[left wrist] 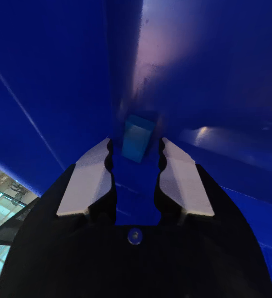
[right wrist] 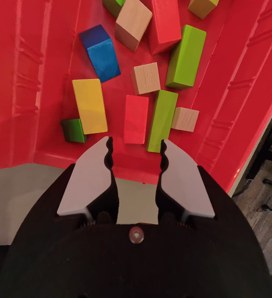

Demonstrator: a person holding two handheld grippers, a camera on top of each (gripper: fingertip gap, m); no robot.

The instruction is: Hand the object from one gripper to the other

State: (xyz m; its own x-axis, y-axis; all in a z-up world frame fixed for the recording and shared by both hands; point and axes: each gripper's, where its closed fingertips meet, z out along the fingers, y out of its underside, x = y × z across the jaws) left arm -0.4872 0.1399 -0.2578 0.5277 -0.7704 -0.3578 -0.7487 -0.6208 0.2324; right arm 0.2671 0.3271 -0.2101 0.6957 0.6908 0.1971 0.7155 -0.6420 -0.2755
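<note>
The left gripper point(left wrist: 135, 140) is reaching into a deep blue bin point(left wrist: 51, 80), its jaws standing wide apart and gripping nothing. A single light blue block point(left wrist: 137, 140) is lying on the bin floor just ahead of the fingertips, roughly centred between them, with clear space showing on either side, so neither pad is touching it; it is the only thing showing in this bin, and the view is somewhat blurred. The right gripper point(right wrist: 136, 141) is hovering over the near rim of a red bin point(right wrist: 27, 64), jaws likewise wide open and bare. This bin is holding a scatter of wooden blocks. Directly ahead of the gap a red block point(right wrist: 136, 119) is lying lengthwise, and beside it, just ahead of the right fingertip, a long light green block point(right wrist: 162, 119) is lying with a plain wood cube point(right wrist: 185, 119) touching its far side. Ahead of the left fingertip a yellow block point(right wrist: 90, 106) is resting partly over a dark green block point(right wrist: 73, 130). Farther off are lying a blue block point(right wrist: 101, 54), a plain wood cube point(right wrist: 145, 78), a second long light green block point(right wrist: 186, 56), a larger plain wood block point(right wrist: 132, 24) and a big red block point(right wrist: 164, 24), with more partly cut off at the far edge.
</note>
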